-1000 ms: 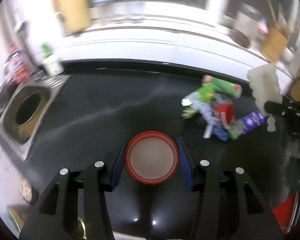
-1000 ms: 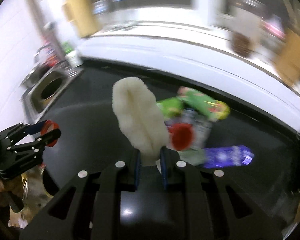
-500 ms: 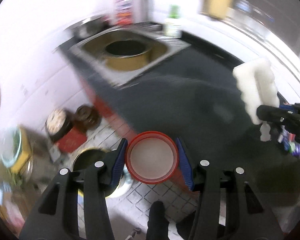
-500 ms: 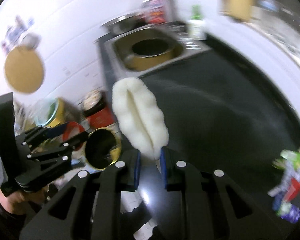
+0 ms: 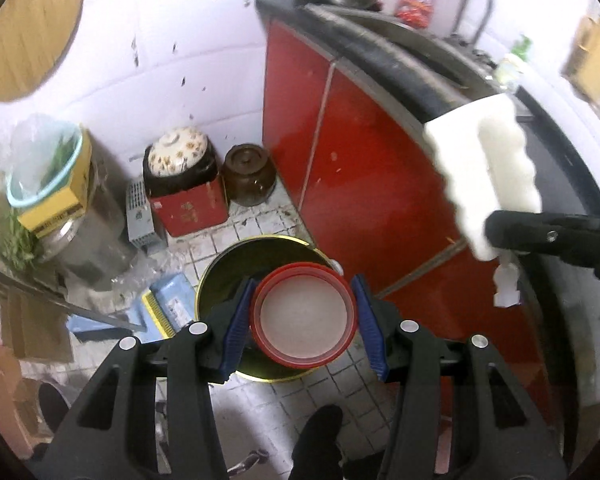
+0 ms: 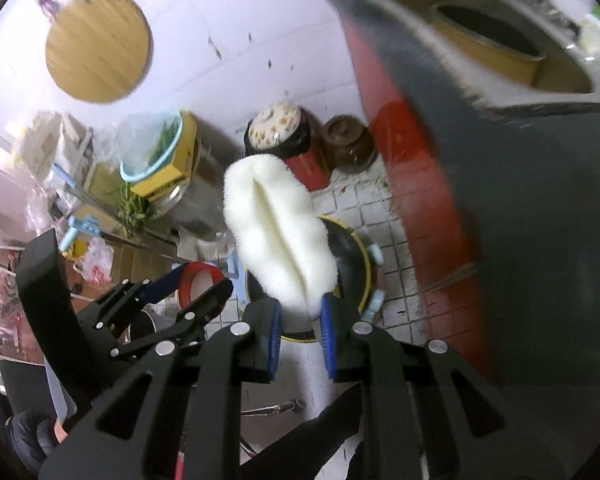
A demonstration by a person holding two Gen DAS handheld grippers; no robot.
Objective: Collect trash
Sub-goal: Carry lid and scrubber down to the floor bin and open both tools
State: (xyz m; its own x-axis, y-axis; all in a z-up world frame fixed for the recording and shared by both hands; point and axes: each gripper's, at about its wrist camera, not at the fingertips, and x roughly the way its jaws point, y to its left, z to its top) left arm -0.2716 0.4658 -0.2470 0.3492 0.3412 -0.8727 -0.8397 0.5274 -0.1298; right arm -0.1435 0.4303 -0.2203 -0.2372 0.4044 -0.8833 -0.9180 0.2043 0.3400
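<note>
Above a tiled kitchen floor, the left gripper (image 5: 304,320) clamps a round red-rimmed lid (image 5: 303,322) directly over a black, yellow-rimmed bin (image 5: 220,284), while the right gripper (image 6: 298,326) pinches the base of a soft, ridged white sponge (image 6: 276,232) nearby. The drop should go best with each piece centred over the opening before release: the rigid lid may bounce, the light foam could drift.

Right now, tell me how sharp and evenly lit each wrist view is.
Left wrist: sharp around the red cup and floor bin, edges bowed by fisheye, wall overexposed. Right wrist: counter smeared by motion blur, white foam piece fairly crisp.
</note>
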